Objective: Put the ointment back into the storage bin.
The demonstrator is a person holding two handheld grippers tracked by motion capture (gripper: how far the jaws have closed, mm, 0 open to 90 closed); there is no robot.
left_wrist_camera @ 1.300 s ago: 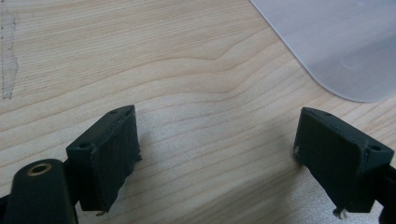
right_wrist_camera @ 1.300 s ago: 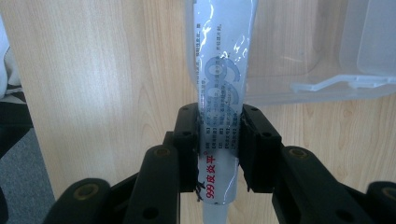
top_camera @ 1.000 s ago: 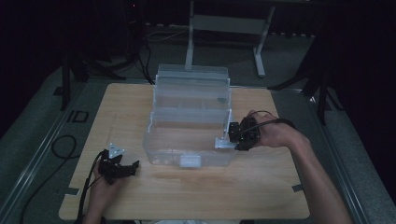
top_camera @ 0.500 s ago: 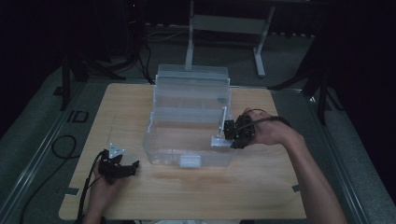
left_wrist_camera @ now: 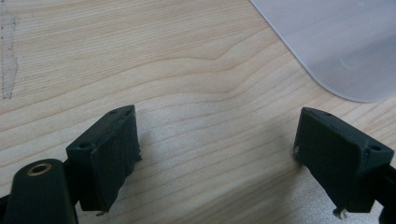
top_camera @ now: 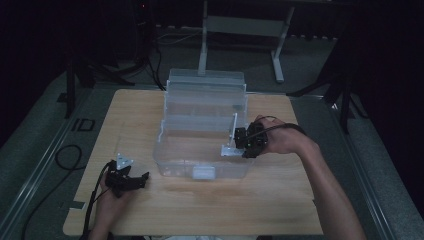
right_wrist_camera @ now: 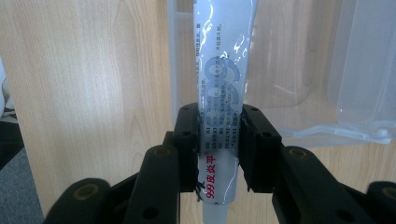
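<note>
A clear plastic storage box (top_camera: 200, 150) with its lid raised at the back stands mid-table. My right gripper (top_camera: 246, 142) hovers at the box's right rim, shut on a white ointment tube (right_wrist_camera: 219, 84) with blue print and red lettering. The tube (top_camera: 234, 127) sticks out over the box's right wall. In the right gripper view the jaws squeeze the tube near its lower end, with the box's wall (right_wrist_camera: 299, 70) behind it. My left gripper (top_camera: 127, 181) rests on the bare wood at the front left, open, with nothing between its fingers (left_wrist_camera: 107, 154). A corner of the box (left_wrist_camera: 345, 42) shows beyond them.
The wooden table (top_camera: 280, 200) has free room in front of and left of the box. A cable (top_camera: 65, 160) loops on the floor at the left. A metal stand (top_camera: 202, 40) rises behind the table's far edge.
My right gripper has shifted left toward the box with the tube, which now reaches over the box's right wall. The left gripper has stayed put.
</note>
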